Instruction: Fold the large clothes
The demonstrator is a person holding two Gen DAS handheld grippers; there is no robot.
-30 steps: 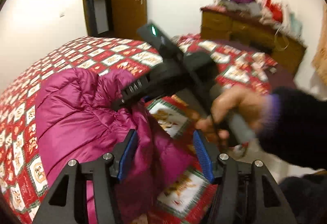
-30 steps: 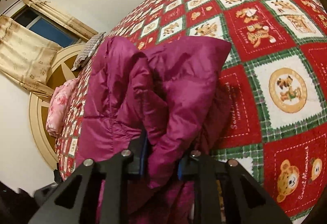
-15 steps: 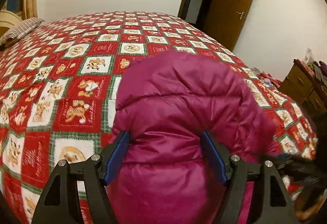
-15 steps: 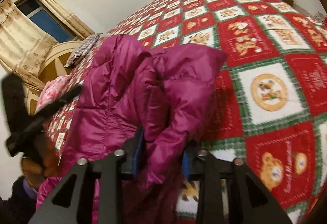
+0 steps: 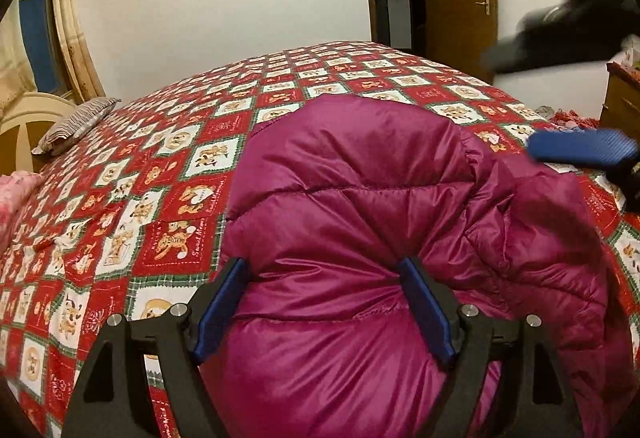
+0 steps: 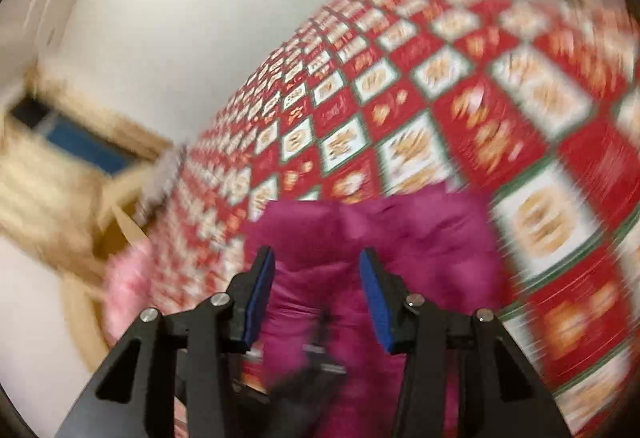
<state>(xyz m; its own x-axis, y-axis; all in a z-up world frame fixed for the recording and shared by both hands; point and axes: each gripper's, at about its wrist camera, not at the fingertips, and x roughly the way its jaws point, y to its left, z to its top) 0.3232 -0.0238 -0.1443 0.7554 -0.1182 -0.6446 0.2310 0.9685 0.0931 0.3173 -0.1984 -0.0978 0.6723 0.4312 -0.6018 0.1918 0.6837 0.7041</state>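
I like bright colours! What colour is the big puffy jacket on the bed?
The puffy quilted jacket is magenta, a purplish pink. It shows best in the left wrist view.

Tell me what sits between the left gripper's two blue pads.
In the left wrist view, the left gripper is open, and the puffy magenta down jacket bulges between its pads; whether they press it is unclear.

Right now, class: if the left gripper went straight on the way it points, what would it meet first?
The left gripper would meet the magenta puffer jacket first: its padded bulk already bulges between the open fingers. Beyond lies the patterned bedspread.
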